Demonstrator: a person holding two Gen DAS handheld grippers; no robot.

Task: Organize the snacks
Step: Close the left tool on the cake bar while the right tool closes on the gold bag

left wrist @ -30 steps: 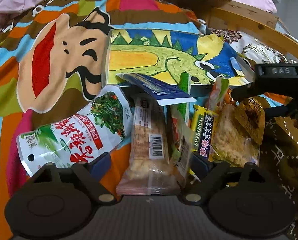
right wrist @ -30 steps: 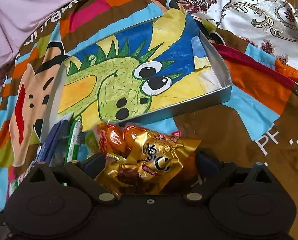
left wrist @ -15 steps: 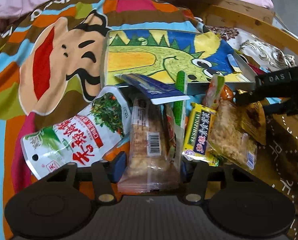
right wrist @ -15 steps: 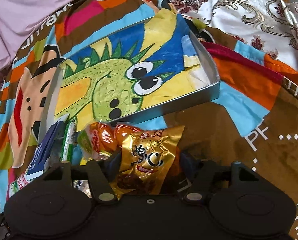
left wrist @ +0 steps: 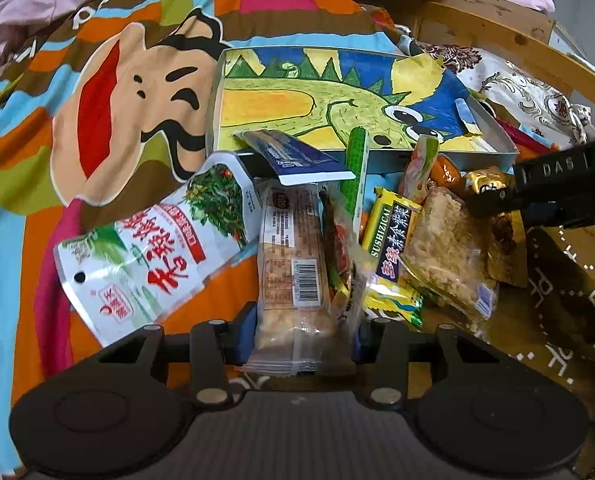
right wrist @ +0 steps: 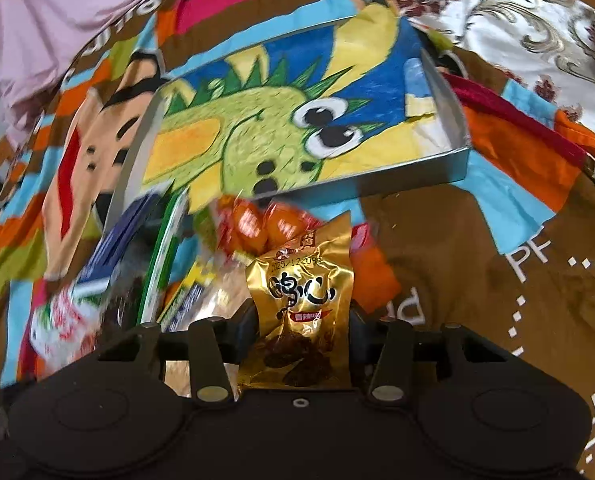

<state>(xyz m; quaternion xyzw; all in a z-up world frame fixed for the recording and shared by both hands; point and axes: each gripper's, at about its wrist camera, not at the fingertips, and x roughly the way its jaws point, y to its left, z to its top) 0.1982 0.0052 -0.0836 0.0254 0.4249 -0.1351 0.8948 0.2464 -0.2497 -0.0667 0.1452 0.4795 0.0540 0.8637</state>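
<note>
Clear-wrapped cracker bar in the snack pile on the bedspread, bracketed by left gripper, jaws closing on its near end. Gold pouch likewise between closing right gripper jaws, just short of dinosaur-lined box. Probably paired pickups for boxing.

Between our right fingers we see a gold foil packet with black characters. Between our left fingers, a clear wrapper over pale biscuit. Beyond both, a box lined with a green, yellow and blue dinosaur drawing.
</note>
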